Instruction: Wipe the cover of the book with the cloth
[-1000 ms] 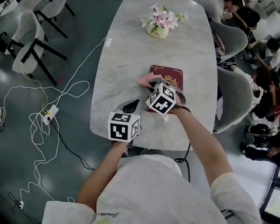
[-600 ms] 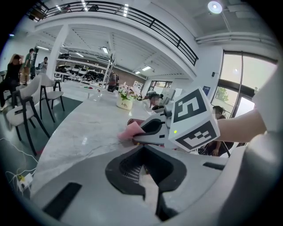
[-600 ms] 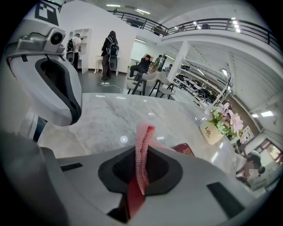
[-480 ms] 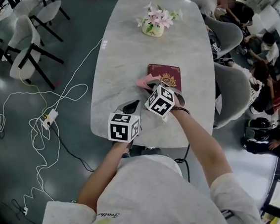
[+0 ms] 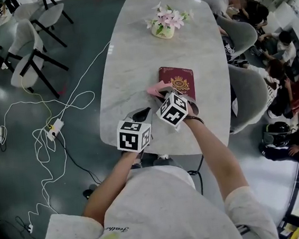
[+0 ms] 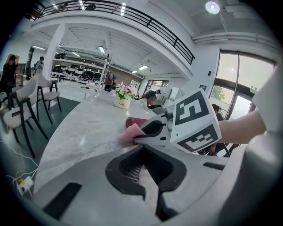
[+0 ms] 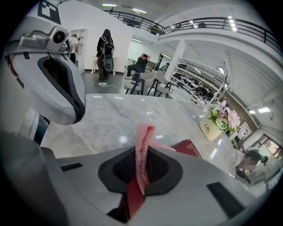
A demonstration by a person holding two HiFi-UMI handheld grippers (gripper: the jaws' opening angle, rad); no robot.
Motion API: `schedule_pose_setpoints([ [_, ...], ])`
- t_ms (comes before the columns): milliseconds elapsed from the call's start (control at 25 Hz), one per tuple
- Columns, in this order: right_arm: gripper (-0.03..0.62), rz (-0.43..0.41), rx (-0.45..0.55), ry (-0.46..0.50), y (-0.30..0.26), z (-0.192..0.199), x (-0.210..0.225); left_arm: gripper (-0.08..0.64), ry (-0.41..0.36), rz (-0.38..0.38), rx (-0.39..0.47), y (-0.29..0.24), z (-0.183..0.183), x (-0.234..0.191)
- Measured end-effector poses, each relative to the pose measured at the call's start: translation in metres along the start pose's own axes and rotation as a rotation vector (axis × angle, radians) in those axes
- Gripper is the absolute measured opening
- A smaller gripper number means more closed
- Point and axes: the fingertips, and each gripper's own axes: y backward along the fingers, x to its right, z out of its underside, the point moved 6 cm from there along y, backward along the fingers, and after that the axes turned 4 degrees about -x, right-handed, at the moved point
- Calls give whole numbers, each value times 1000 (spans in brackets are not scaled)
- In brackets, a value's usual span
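Room setting. A long marble table (image 5: 131, 49) is standing on a dark grey floor (image 5: 85, 38), a flower pot (image 5: 164, 25) sitting at its far end. White chairs (image 5: 26, 55) are standing to the left, white cables (image 5: 36, 134) trailing beside them. A railed balcony (image 6: 146, 24) is running overhead; a round ceiling lamp (image 6: 212, 6) is glowing, daylight entering through tall windows (image 6: 234, 84).

Head camera: on my head, steeply down, most of the marble table (image 5: 133, 65) seen from above. Camera on my left gripper (image 5: 140, 113): low, close over the marble, facing along it. On my right gripper (image 5: 163, 92): likewise, angled across. All three share the flower pot (image 5: 164, 30) and book (image 5: 180, 78).
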Motion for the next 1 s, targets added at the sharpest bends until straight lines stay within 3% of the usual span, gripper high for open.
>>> schedule_pose_setpoints([
  [1000,20,13,-3,-56,12,2,-31,8,-39,44,-4,12,6,1],
])
